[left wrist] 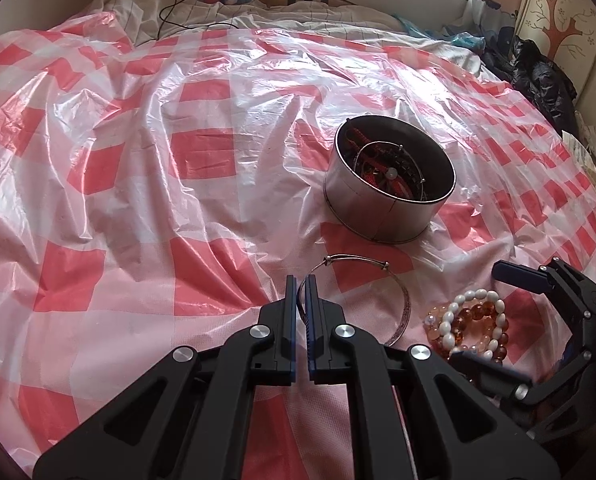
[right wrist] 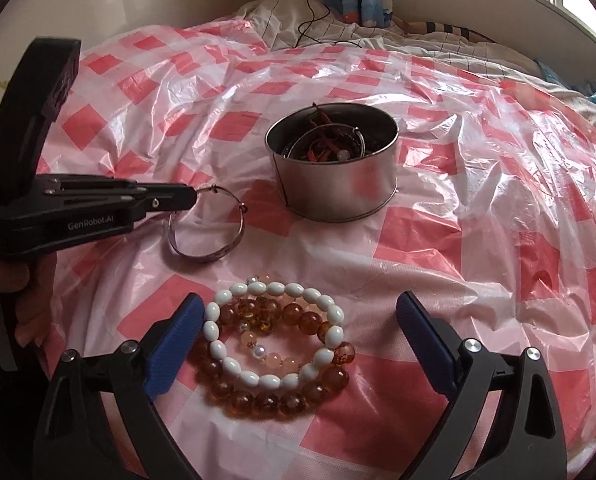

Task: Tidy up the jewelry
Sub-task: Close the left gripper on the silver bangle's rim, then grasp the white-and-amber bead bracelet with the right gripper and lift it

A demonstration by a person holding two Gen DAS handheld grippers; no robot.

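A round metal tin (left wrist: 390,204) (right wrist: 334,184) stands on the checked plastic sheet and holds red cords, bangles and beads. My left gripper (left wrist: 301,286) (right wrist: 192,196) is shut on the thin wire end of a silver bangle (left wrist: 402,304) (right wrist: 206,254), which hangs down onto the sheet in front of the tin. A pile of bead bracelets lies nearer: a white oval-bead one (right wrist: 274,376) (left wrist: 472,298) over amber beads (right wrist: 258,400) and pale pink beads. My right gripper (right wrist: 298,320) (left wrist: 498,316) is open, its fingers on either side of the pile, just above the sheet.
The red-and-white plastic sheet (left wrist: 178,200) covers a bed and is wrinkled. Dark clothes (left wrist: 538,72) lie at the far right edge. A black cable (right wrist: 310,20) runs over white bedding at the back, below a window.
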